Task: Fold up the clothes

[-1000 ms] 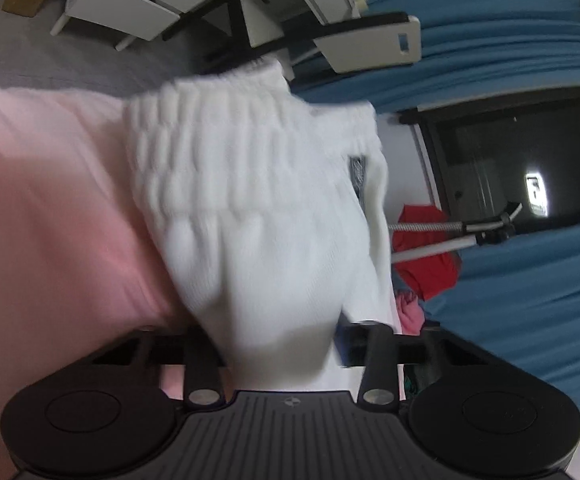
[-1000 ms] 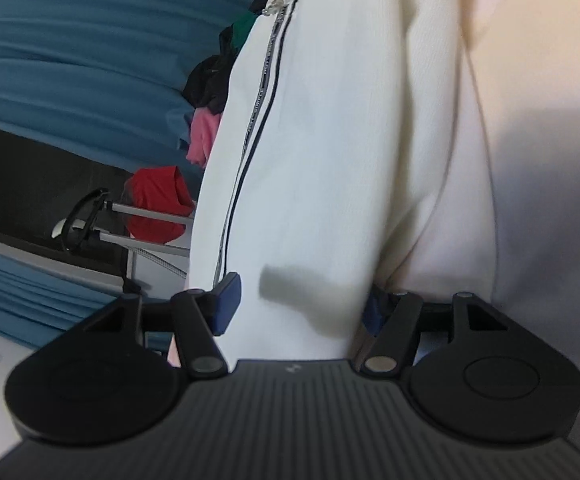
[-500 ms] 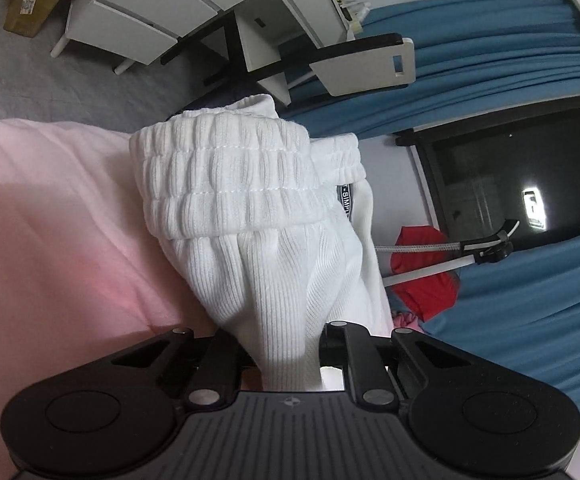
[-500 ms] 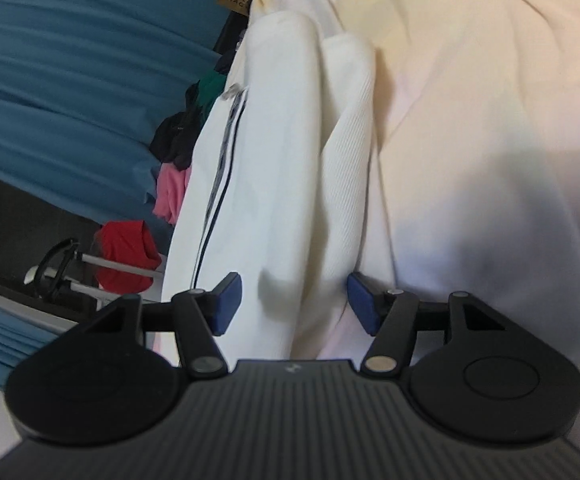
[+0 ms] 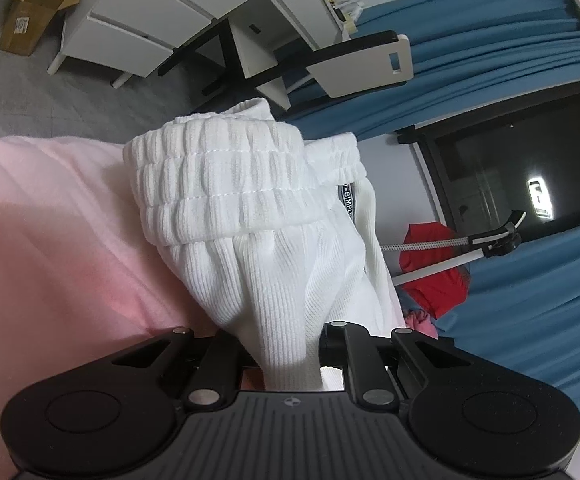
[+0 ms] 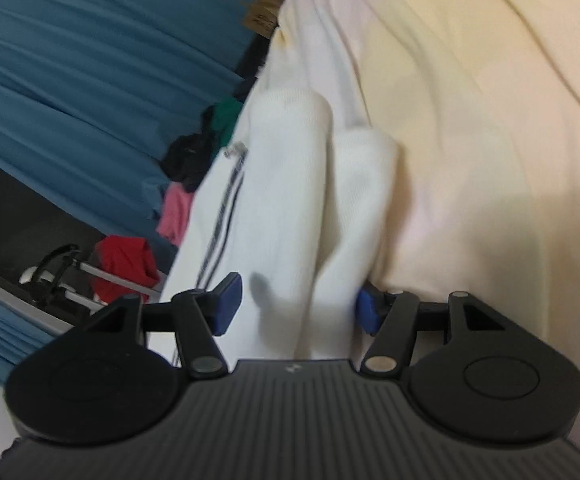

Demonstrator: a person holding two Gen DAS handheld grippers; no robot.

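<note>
Left gripper closed on white trousers; right gripper closing.

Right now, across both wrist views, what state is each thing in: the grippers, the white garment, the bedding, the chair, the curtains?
Left gripper: shut on white trousers, jaws just closed.
Right gripper: closing, trouser legs between its pads; grip unclear.
White trousers: bunched, waistband folded over, lying on bedding.
Pink bedding: spread, rumpled.
Chair: standing at the desk.
Blue curtains: drawn back from the dark window.
</note>
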